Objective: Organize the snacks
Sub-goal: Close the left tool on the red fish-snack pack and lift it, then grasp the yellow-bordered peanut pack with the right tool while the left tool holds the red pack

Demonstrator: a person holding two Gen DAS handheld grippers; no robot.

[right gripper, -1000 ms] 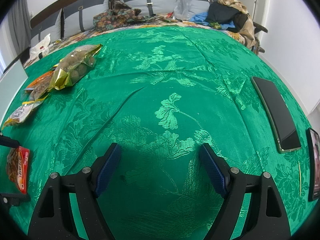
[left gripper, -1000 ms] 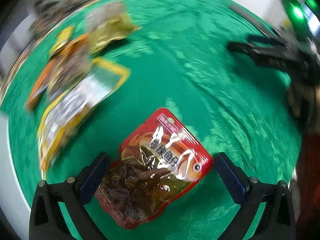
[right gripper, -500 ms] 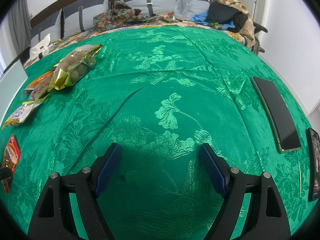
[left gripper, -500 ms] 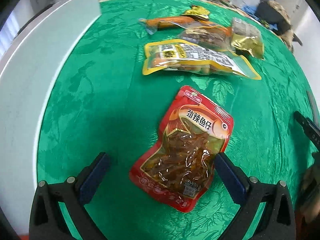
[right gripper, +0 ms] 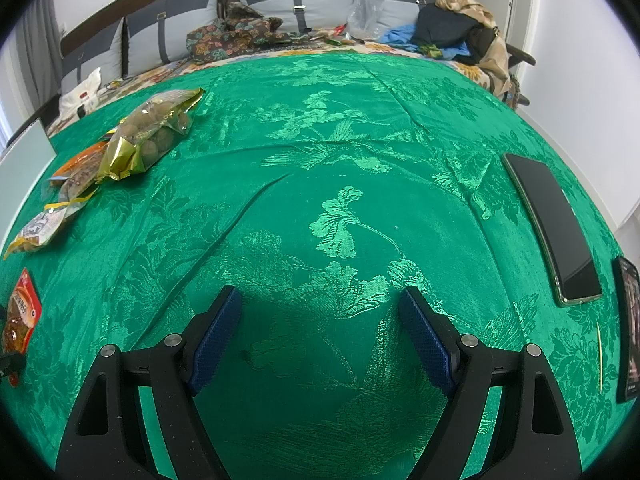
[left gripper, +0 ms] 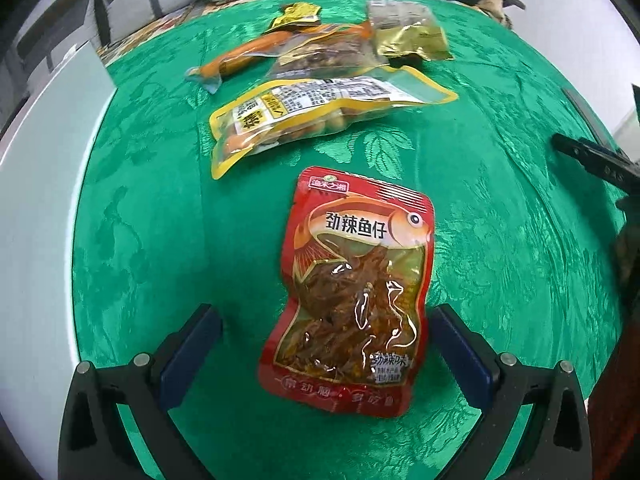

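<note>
A red fish-snack pouch point(left gripper: 352, 292) lies flat on the green brocade cloth point(left gripper: 500, 240), its lower end between the spread blue pads of the left tongs point(left gripper: 324, 344), which are released and grasp nothing. The right pad sits just beside the pouch's edge; the left pad stands apart from it. Beyond the pouch, a yellow-bordered packet point(left gripper: 316, 116) lies near its top edge, with an orange sausage stick point(left gripper: 248, 56), a brown-filled bag point(left gripper: 328, 56) and a gold foil bag point(left gripper: 408, 36) clustered behind it.

The pouch is thin, glossy and flat on soft fabric, so closing the tongs from here could pinch a fold of cloth along with it, or let the slick film slide out and buckle. Pushed forward, it would likely nudge the yellow-bordered packet and disturb the row.

The right tongs point(right gripper: 320, 344), likewise released and holding nothing, hover over bare cloth well apart from the snacks; a phone point(right gripper: 552, 232) lies to their right, near the edge, where a careless sweep could knock it.
</note>
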